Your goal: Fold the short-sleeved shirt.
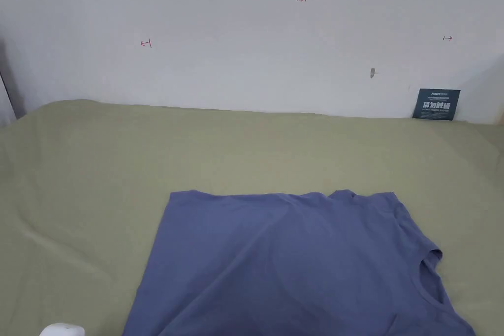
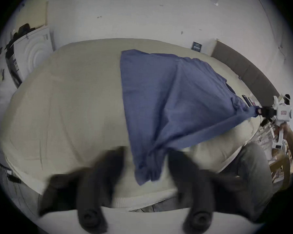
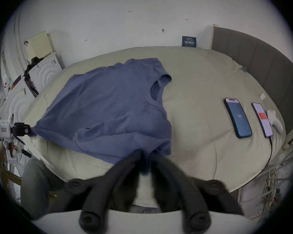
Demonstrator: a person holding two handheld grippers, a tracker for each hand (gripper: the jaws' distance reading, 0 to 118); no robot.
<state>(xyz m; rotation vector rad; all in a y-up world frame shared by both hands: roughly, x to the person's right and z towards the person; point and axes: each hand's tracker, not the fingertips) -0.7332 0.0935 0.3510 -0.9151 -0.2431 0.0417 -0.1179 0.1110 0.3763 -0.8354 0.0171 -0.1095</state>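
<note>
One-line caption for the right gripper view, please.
Right gripper pinches the blue short-sleeved cotton shirt on the pale bed sheet; left gripper holds its far corner, two smartphones alongside.

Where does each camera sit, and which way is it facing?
Head view: above the bed, facing the wall over the shirt.
Left gripper view: on the left tool, facing across the bed; own jaws, right tool, a trouser leg show.
Right gripper view: on the right tool, facing likewise; own jaws show.
All share the shirt.

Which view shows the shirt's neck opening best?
The right gripper view: the neck opening faces the camera, whole and unobstructed. The head view catches it at the frame's edge. In the left gripper view I cannot make it out.
</note>
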